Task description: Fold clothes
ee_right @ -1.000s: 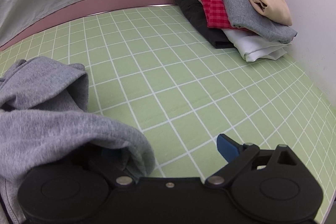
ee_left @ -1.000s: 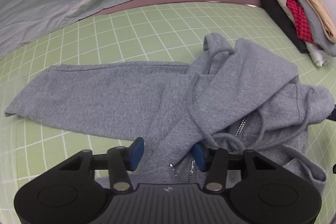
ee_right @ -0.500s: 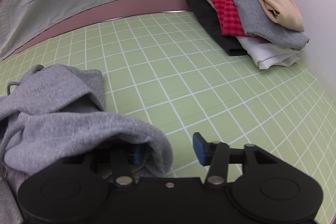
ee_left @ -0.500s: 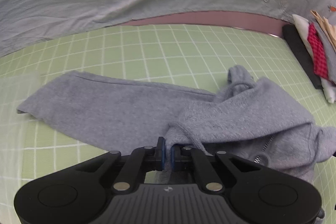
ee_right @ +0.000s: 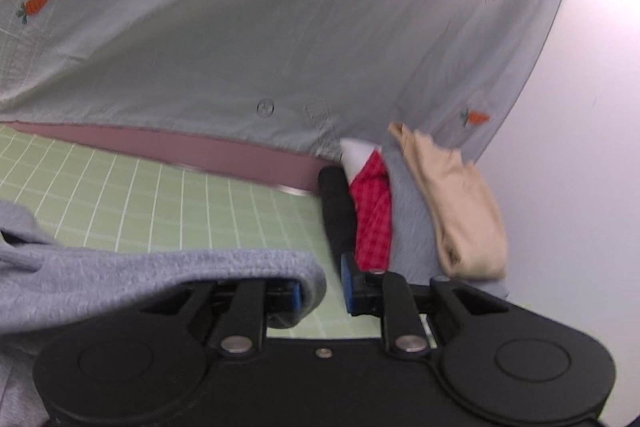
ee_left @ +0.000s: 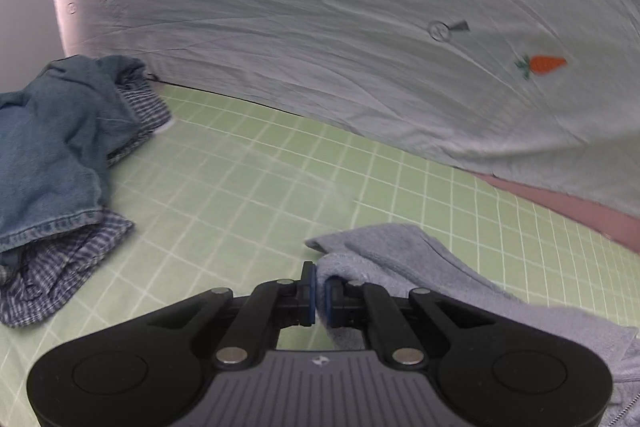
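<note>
A grey hoodie (ee_left: pixel 420 267) lies on the green grid mat (ee_left: pixel 240 187), one fold pulled up off it. My left gripper (ee_left: pixel 319 293) is shut on that fold, and the cloth trails off to the right behind it. In the right wrist view another edge of the hoodie (ee_right: pixel 160 275) drapes over the left finger of my right gripper (ee_right: pixel 322 289). Its jaws are closing with the hoodie's rolled edge between them. A narrow gap still shows between the cloth and the right pad (ee_right: pixel 347 281).
A crumpled blue denim garment (ee_left: pixel 48 147) over a blue checked shirt (ee_left: pixel 60 267) sits at the mat's left. A stack of folded clothes (ee_right: pixel 376 211), beige on top, leans by the white wall (ee_right: pixel 580 107). A pale sheet with carrot prints (ee_left: pixel 360 27) hangs behind.
My left gripper shut on the hoodie, lifted it and swung left toward the denim pile. My right gripper narrowed around the hoodie's edge and rose, now looking more level.
</note>
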`<move>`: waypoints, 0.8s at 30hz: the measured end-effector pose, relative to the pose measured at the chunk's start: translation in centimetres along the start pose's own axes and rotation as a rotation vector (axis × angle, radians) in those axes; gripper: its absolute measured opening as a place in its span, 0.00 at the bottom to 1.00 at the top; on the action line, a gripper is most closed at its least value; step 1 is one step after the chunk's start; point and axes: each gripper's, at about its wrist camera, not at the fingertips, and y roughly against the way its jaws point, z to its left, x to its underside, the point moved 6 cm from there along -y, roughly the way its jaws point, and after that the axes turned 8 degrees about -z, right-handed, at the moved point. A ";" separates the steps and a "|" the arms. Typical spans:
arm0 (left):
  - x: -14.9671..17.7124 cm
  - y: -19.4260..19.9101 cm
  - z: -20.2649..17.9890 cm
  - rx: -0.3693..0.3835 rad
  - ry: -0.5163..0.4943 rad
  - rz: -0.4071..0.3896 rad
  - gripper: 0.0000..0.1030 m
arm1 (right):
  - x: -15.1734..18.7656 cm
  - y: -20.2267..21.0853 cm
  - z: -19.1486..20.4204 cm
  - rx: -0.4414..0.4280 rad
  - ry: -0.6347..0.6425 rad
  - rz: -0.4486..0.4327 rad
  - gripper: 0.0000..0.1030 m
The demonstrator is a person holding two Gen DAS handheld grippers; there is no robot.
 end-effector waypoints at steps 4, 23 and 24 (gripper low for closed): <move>0.2 1.7 1.7 -0.059 0.031 -0.015 0.06 | -4.5 2.2 0.4 0.027 0.109 -0.163 0.21; 1.9 0.0 2.1 -0.023 -0.001 0.072 0.55 | 10.4 -0.5 7.3 -0.285 -0.461 0.493 1.00; 1.7 0.0 1.6 -0.003 -0.006 0.065 0.59 | 10.8 -0.8 7.5 -0.285 -0.465 0.510 1.00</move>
